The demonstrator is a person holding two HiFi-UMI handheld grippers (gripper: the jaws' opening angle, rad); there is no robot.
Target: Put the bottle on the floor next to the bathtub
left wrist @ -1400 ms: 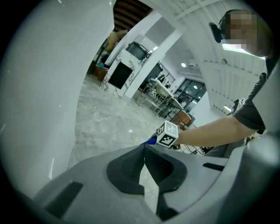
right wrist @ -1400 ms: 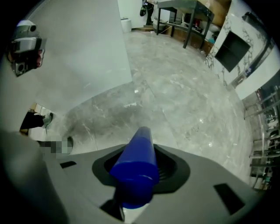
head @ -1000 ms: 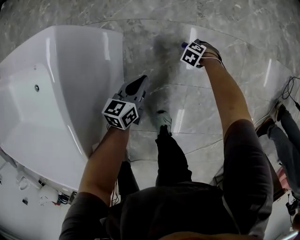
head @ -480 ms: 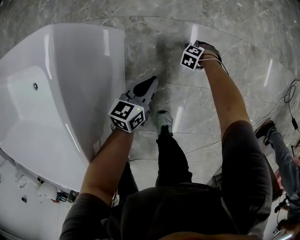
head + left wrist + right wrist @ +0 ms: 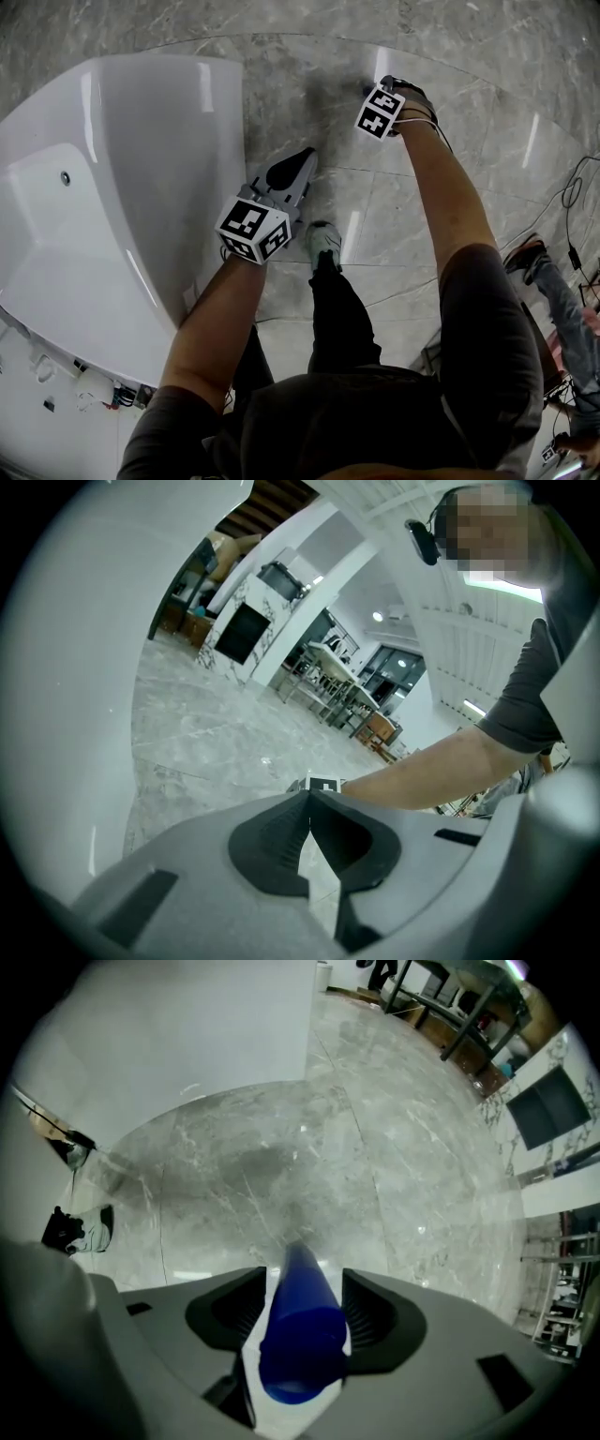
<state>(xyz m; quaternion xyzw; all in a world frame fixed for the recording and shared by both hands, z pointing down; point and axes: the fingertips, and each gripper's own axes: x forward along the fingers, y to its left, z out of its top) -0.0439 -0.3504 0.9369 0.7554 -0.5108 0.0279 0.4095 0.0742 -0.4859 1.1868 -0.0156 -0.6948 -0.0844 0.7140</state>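
A blue bottle [image 5: 300,1335] stands upright on the grey marble floor [image 5: 309,84], a little right of the white bathtub [image 5: 112,187]. My right gripper [image 5: 303,1277] points straight down over it. Its jaws have just been opening, and the bottle is between them with a gap on each side. In the head view only a blue sliver of the bottle [image 5: 367,91] shows beside the right marker cube [image 5: 380,111]. My left gripper [image 5: 306,157] hovers near the tub's outer wall, shut with nothing in it; its pads meet at the tip [image 5: 309,797].
The bathtub's white side fills the left of the left gripper view [image 5: 75,714] and the top left of the right gripper view [image 5: 187,1026]. The person's shoe [image 5: 324,242] stands between the arms. Another person's leg [image 5: 553,281] and cables [image 5: 572,206] are at the right.
The left gripper has drifted slightly up and right beside the tub. The right marker cube has shifted a little to the left. The bystander's leg at the right has moved.
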